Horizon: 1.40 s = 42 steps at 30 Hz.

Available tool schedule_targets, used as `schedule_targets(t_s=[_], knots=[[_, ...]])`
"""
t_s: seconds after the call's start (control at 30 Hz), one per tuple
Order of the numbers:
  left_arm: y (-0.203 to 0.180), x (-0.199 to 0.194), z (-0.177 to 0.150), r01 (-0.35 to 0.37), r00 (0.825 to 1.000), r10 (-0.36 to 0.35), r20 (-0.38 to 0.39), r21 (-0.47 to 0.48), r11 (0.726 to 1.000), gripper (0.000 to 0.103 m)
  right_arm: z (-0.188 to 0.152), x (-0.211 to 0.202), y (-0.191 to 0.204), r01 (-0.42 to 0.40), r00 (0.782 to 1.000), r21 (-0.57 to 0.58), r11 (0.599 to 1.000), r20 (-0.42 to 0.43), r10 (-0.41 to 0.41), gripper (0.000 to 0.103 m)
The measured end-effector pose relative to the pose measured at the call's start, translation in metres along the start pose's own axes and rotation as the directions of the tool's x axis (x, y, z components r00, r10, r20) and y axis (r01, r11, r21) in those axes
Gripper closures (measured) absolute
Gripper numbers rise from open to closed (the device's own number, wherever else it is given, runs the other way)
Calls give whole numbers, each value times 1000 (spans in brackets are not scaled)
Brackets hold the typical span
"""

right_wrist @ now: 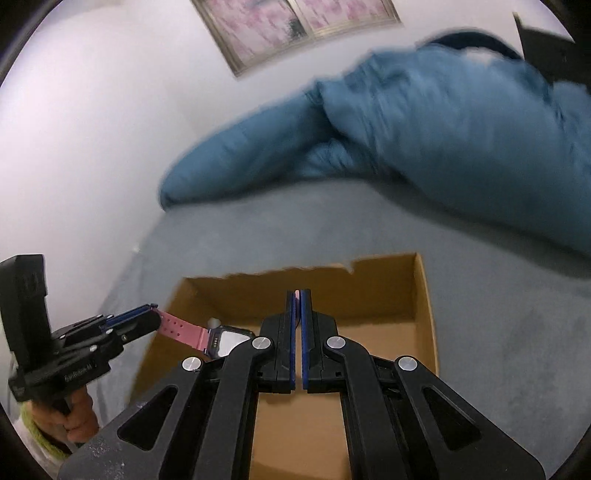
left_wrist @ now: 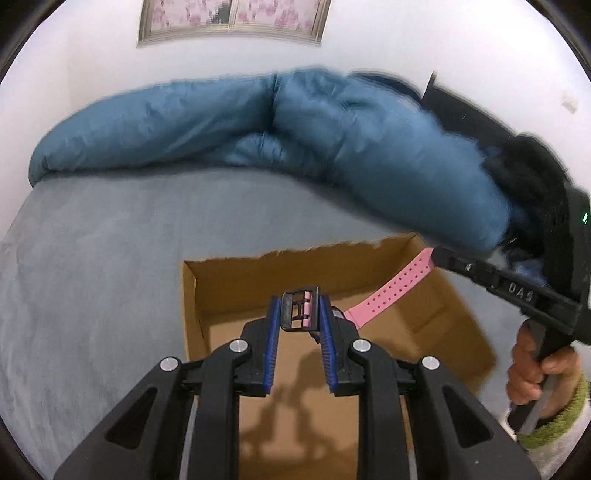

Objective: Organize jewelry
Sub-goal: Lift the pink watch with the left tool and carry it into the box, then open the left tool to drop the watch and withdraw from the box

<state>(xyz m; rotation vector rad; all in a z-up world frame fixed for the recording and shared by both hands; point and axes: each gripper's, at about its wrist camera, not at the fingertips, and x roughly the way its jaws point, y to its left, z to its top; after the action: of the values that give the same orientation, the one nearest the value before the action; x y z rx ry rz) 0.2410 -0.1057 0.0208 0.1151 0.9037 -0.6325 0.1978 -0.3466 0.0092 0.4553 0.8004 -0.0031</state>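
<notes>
A pink watch hangs stretched between both grippers above an open cardboard box (left_wrist: pixel 194 295) (right_wrist: pixel 424 295). My left gripper (left_wrist: pixel 300 314) is shut on the strap's black buckle (left_wrist: pixel 298 314). The pink holed strap (left_wrist: pixel 391 291) runs right and upward to my right gripper (left_wrist: pixel 436 257), which pinches its tip. In the right wrist view, my right gripper (right_wrist: pixel 297 295) is shut with a pink sliver of strap between its pads. There the left gripper (right_wrist: pixel 153 309) comes in from the left, holding the strap (right_wrist: pixel 181 326). The watch's body (right_wrist: pixel 229 341) hangs partly hidden behind my right gripper's frame.
The box rests on a grey-blue bed (left_wrist: pixel 92 258) (right_wrist: pixel 498 332). A bunched blue duvet (left_wrist: pixel 295 122) (right_wrist: pixel 443 122) lies behind it against a white wall. A framed picture (left_wrist: pixel 232 18) hangs above. A hand in a green cuff (left_wrist: pixel 535 373) holds the right gripper's handle.
</notes>
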Motion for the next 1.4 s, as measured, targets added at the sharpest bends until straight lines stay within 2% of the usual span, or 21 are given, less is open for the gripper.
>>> schedule_targets(t_s=[0.07,0.13,0.3,0.37,0.57,0.63,0.8,1.03,1.13,1.3,1.4], knots=[[4,29,4,-23,997,22,-68,-6,1000,84,1,19,-5,38,998,14,999,-58,-37,102],[4,46,6,-48,994,49,-101,13,999,84,2,34,-8,71,992,18,997,-104,-68,102],[2,70,4,-82,982,86,-167,34,996,83,5,55,-12,134,979,7,991,-154,-131,102],[3,77,4,-86,978,89,-188,23,996,83,4,58,-11,134,977,-4,991,-169,-133,102],[2,68,5,-110,983,109,-150,7,994,76,-1,55,-15,160,972,1,987,-176,-158,90],[0,58,4,-117,984,117,-131,10,993,75,-3,45,-13,172,974,-2,985,-149,-170,88],[-6,28,1,-121,990,123,-61,35,992,67,-13,18,-8,183,981,19,983,-63,-181,72],[-14,-36,-17,-111,993,109,47,53,992,58,-35,-27,5,183,981,28,983,55,-184,54],[-14,-61,-27,-98,992,94,78,39,994,56,-45,-49,17,197,975,4,980,105,-196,47],[-15,-91,-49,-68,992,66,106,10,998,51,-61,-79,39,233,960,-57,971,176,-220,28],[-12,-100,-62,-45,994,45,102,-10,999,51,-75,-93,50,247,955,-92,964,191,-227,20]])
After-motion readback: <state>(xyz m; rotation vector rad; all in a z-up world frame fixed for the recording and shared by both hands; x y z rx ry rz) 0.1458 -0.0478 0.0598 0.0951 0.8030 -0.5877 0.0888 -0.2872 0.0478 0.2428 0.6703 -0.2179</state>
